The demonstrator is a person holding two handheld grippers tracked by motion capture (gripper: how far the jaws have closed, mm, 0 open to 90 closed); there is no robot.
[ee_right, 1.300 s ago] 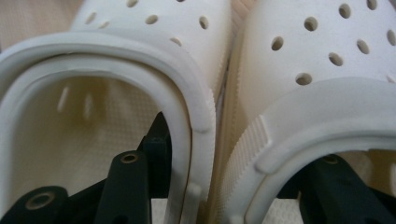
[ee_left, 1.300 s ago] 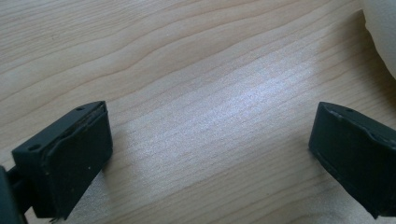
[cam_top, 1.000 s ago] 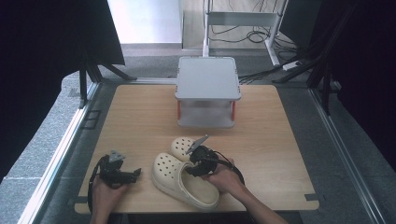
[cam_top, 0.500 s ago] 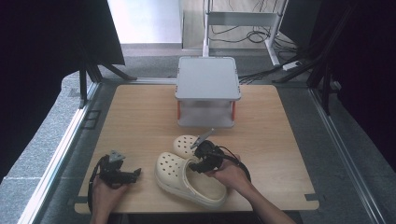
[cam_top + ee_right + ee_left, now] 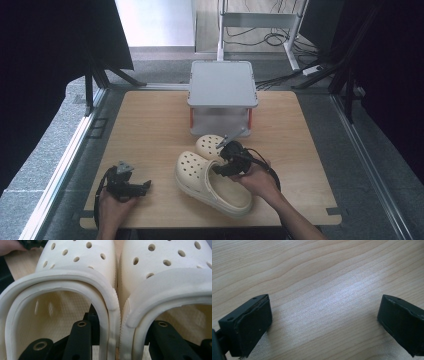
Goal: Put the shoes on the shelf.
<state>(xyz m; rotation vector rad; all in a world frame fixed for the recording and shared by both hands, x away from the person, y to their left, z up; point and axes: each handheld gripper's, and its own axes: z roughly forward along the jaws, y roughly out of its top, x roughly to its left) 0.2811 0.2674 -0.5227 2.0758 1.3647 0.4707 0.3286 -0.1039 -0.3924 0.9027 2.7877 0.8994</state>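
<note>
Two cream perforated clogs lie side by side. In the high view the nearer clog [image 5: 200,176] is in front of the farther clog [image 5: 207,143]. My right gripper [image 5: 231,159] has one jaw inside each shoe and is shut on their two touching side walls. The right gripper view shows that grip [image 5: 120,333], with the left clog [image 5: 75,262] pressed against the right clog [image 5: 170,262]. My left gripper [image 5: 131,186] rests at the table's front left. Its jaws [image 5: 324,322] stand wide open over bare wood with nothing between them.
A grey box-shaped stand [image 5: 222,90] with red legs sits at the back middle of the wooden table [image 5: 150,125], just beyond the clogs. A black cable loops from my right gripper. Dark frames and curtains flank the table on both sides.
My right gripper has risen and moved toward the stand, carrying both clogs with it. The left gripper has stayed put.
</note>
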